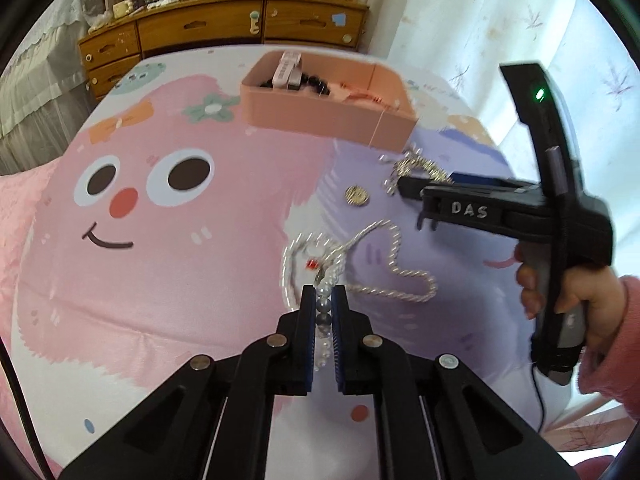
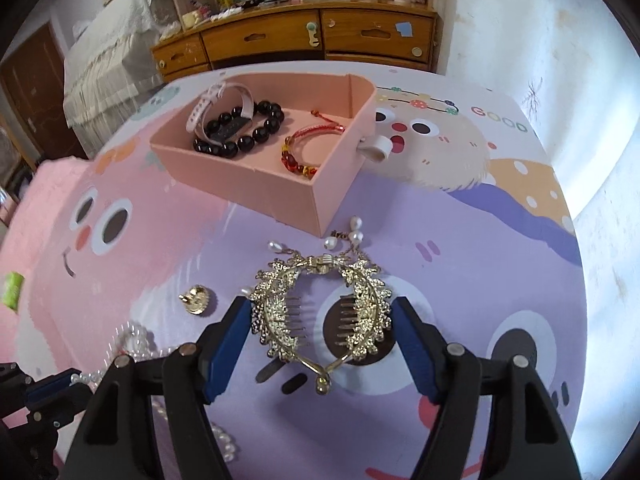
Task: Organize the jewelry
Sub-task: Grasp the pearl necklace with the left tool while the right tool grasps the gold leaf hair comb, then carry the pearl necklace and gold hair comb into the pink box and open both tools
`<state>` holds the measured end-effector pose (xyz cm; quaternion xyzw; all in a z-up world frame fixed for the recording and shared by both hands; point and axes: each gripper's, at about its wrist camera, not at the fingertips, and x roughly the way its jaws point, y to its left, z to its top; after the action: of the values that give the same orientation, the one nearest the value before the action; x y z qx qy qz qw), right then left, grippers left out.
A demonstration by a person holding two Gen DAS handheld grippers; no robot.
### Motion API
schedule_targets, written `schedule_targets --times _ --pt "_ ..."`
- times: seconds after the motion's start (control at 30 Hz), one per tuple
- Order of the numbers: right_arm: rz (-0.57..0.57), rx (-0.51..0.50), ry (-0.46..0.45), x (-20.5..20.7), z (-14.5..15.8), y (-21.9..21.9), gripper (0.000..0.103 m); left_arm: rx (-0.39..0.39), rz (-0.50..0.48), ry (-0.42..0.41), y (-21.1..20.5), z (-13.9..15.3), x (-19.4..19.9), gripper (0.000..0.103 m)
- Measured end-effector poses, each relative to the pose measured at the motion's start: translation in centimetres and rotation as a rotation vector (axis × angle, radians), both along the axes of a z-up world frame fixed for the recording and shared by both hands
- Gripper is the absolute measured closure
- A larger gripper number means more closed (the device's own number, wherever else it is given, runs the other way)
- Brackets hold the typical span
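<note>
The right gripper (image 2: 322, 344) has its blue-padded fingers (image 2: 228, 344) spread wide around a gold rhinestone hair comb clip (image 2: 320, 308) lying on the cartoon-print bedsheet (image 2: 460, 248). At twelve o'clock sits an open pink cardboard box (image 2: 280, 192) holding a black bead bracelet (image 2: 240, 132) and a red braided bracelet (image 2: 312, 148).

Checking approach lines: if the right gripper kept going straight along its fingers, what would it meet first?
The gold hair clip, lying between the open right gripper's fingers on the bedsheet. Beyond it sit the clip's pearl dangles, then the pink box. Depth is hard to judge, so the gripper's height is unclear.
</note>
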<state>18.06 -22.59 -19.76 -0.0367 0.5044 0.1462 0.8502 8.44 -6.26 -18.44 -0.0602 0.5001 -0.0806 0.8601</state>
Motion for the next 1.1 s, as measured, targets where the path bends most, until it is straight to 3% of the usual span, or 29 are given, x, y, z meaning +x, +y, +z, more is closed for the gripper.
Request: schedule_targets --times 0.53,0.8,1.1 --pt "-0.036 0.04 -0.138 -2.0 6.5 -1.3 0.031 -0.086 -0.17 -0.189 0.6 12.4 0.8 0.098" --pt "-0.051 0.04 -0.215 -2.3 9.9 -1.7 0.031 -0.183 -0.176 -0.318 1.9 17.7 3.0 0.098" --pt "-0.048 0.051 -0.303 -1.5 12.7 -0.7 0.031 -0.163 -0.152 -0.462 3.2 20.9 6.8 0.098"
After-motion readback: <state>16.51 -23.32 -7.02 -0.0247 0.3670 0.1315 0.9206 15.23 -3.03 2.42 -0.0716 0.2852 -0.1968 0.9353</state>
